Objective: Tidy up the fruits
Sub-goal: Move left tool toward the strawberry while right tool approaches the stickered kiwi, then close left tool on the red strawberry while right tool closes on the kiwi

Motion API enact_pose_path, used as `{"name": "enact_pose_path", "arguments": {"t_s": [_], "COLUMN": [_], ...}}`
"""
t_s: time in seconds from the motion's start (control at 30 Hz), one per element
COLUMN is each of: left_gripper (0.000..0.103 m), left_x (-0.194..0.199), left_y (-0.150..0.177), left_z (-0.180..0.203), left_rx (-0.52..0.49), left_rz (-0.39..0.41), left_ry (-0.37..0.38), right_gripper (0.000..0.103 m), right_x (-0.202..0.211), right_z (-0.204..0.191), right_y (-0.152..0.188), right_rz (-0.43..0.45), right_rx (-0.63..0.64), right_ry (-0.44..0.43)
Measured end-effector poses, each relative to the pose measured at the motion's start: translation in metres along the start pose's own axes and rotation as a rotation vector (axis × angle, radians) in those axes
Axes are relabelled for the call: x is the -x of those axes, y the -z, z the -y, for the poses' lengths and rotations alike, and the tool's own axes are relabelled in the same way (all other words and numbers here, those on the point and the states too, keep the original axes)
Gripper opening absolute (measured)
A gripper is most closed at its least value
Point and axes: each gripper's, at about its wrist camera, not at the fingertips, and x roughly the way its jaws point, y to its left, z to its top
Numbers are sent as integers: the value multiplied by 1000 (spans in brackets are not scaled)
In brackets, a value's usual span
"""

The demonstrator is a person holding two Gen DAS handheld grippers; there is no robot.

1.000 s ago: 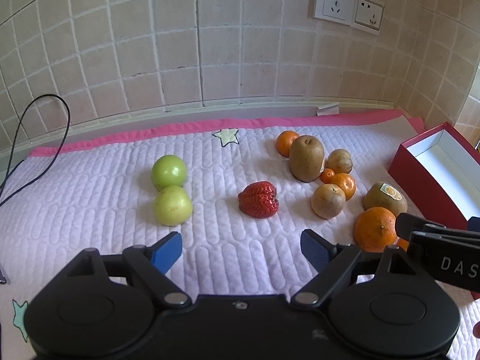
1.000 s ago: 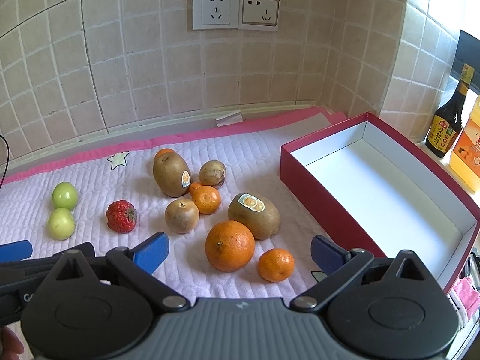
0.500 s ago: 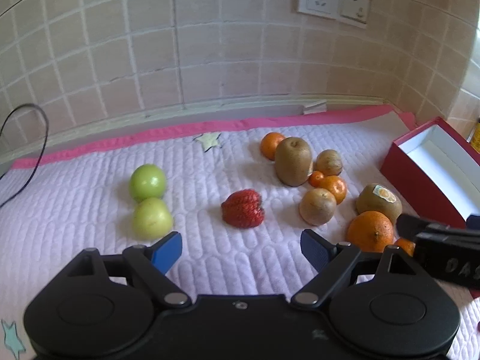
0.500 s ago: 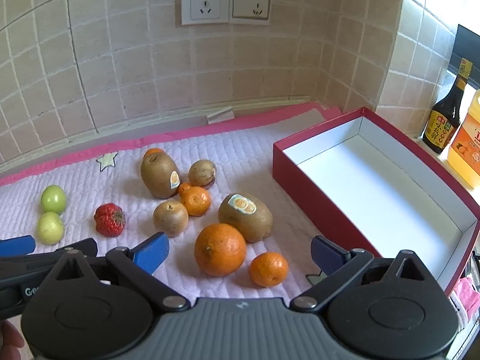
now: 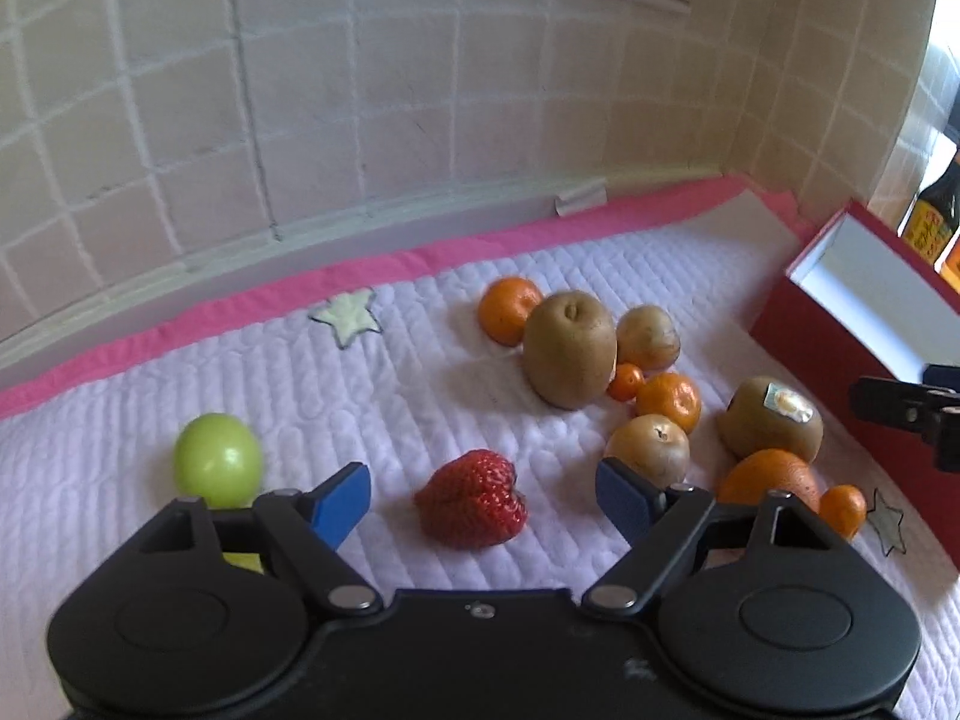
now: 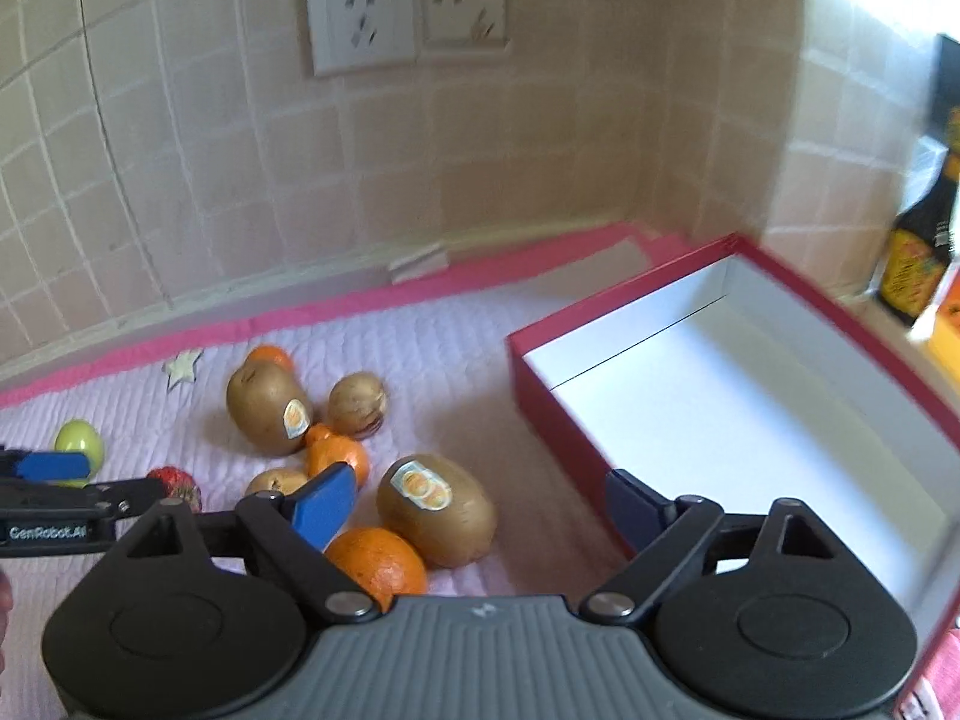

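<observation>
My left gripper (image 5: 483, 501) is open and empty, low over the quilted mat, with a red strawberry (image 5: 474, 500) lying between its blue fingertips. A green apple (image 5: 217, 465) sits to its left; a second one is mostly hidden behind the left finger. My right gripper (image 6: 474, 501) is open and empty above a stickered kiwi (image 6: 437, 509) and a large orange (image 6: 378, 564). Another kiwi (image 6: 268, 407), small oranges and brown fruits cluster behind. The red box (image 6: 744, 396) with a white inside stands empty at the right.
The pink-edged mat (image 5: 420, 360) runs to a tiled wall with sockets (image 6: 360, 24). Sauce bottles (image 6: 915, 252) stand beyond the box. The right gripper's finger (image 5: 906, 408) shows at the right edge of the left wrist view.
Both grippers have moved forward and lower toward the fruit. The strawberry now lies between the left fingertips. The right view has swung toward the kiwi and the box. Both stay open.
</observation>
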Motion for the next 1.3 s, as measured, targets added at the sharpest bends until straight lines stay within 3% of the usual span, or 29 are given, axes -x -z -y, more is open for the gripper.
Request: {"name": "enact_pose_path", "arguments": {"t_s": [0.17, 0.5, 0.63, 0.7, 0.77, 0.8, 0.87, 1.0, 1.03, 1.1, 1.13, 1.17, 1.23, 1.3], "left_gripper": [97, 92, 73, 70, 59, 60, 59, 59, 59, 59, 59, 59, 59, 59], "left_x": [-23, -44, -51, -52, -51, -51, -49, -29, -20, 6, 21, 36, 61, 79], "left_y": [4, 8, 11, 12, 12, 12, 12, 11, 9, 2, -3, -9, -21, -33], "left_z": [1, 3, 3, 4, 4, 4, 1, 2, 2, 1, 0, 1, 5, 6], "left_rx": [-12, -18, -19, -25, -32, -36, -33, -59, -65, -69, -76, -90, -140, -167], "left_rz": [-27, -29, -39, -34, -25, -21, -19, 29, 46, 95, 127, 160, 225, 255], "left_ry": [-9, -28, -25, -39, -49, -57, -52, -96, -109, -110, -102, -98, -109, -100], "right_gripper": [90, 90, 85, 82, 80, 80, 66, 61, 55, 41, 19, 12, 15, 23], "right_x": [-32, -61, -70, -73, -75, -76, -78, -70, -65, -48, -38, -29, -16, -17], "right_z": [-4, -6, -3, 0, 2, 3, 4, 4, 4, 3, 2, 0, -4, -5], "right_y": [-5, -4, -2, -1, -1, -1, 0, 0, 0, -5, -9, -13, -20, -22], "right_rz": [-78, -136, -164, -175, -181, -185, -193, -166, -151, -105, -77, -50, -22, -29], "right_rx": [-9, -23, -51, -74, -95, -104, -118, -121, -125, -123, -113, -98, -52, -20], "right_ry": [-15, -30, -53, -65, -80, -85, -96, -103, -112, -138, -133, -123, -87, -106]}}
